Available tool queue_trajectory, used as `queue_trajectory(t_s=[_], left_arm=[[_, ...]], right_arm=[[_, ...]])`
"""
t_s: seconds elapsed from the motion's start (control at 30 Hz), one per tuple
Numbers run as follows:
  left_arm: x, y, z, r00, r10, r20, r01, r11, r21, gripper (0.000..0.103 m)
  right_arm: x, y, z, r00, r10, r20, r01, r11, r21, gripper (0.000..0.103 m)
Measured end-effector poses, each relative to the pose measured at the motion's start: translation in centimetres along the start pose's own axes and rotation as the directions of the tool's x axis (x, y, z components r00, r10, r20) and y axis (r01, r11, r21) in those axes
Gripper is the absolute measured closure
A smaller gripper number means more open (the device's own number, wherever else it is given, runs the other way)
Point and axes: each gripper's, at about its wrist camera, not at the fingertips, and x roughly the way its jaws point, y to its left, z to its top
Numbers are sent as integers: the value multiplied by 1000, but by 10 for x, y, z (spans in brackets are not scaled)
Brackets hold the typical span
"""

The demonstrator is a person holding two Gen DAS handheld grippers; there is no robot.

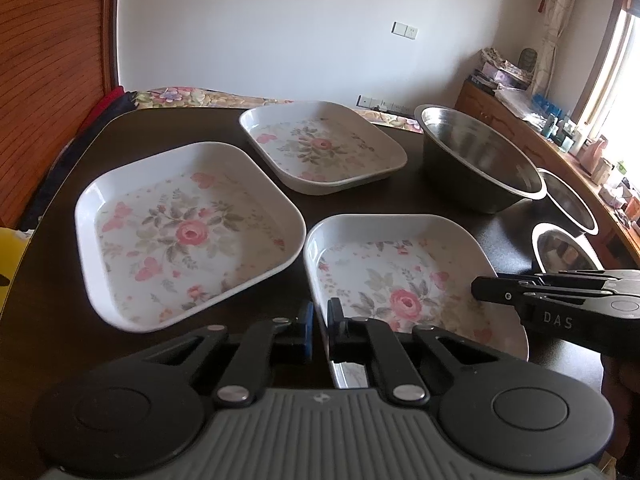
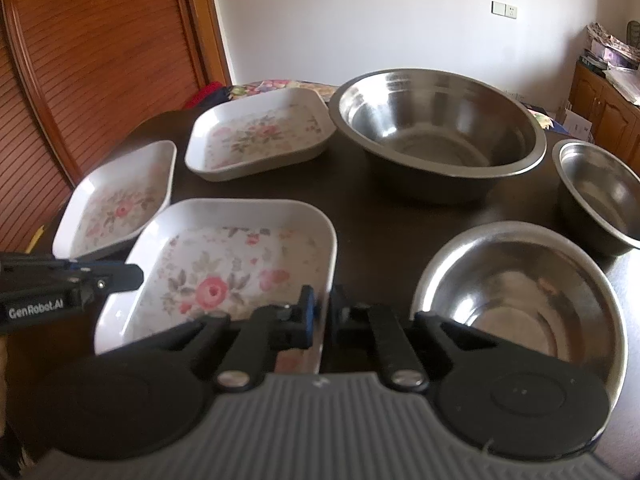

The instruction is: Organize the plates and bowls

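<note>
Three white square plates with a rose print lie on a dark table [image 1: 404, 200]. The nearest plate [image 1: 400, 276] [image 2: 240, 256] is held from both sides. My left gripper [image 1: 320, 318] is shut on its left rim and shows in the right wrist view as a black tip [image 2: 136, 276]. My right gripper [image 2: 322, 308] is shut on the plate's right rim, its tip [image 1: 478, 290] reaching over that edge. A second plate [image 1: 180, 232] [image 2: 116, 200] lies to the left, and a third [image 1: 320, 148] [image 2: 260, 132] sits farther back.
Three steel bowls stand on the right. The large bowl [image 2: 436, 128] is at the back, the small bowl [image 2: 600, 192] at the far right and the medium bowl [image 2: 520, 288] close beside the held plate. A wooden louvred door [image 2: 100, 60] is on the left.
</note>
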Motion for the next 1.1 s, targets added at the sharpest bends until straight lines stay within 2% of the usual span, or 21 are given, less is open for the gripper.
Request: queue_trajectory(t_s=[0.53,0.87,1.1], left_arm=[[-24,2,-15,1000,-7,5,7,1000,0,95],[-47,14,-29,1000,21,4,-21,1000,13,95],[-47,27,-33,999,38,-10,-38,999,-1,95]], right_arm=[[-18,2,-14,999,23,26,-23,1000,7,95],[-34,22,-30,998,59,23,-59,998,-23,94],[-35,39,-34,995,96,16,-95,994,-49,94]])
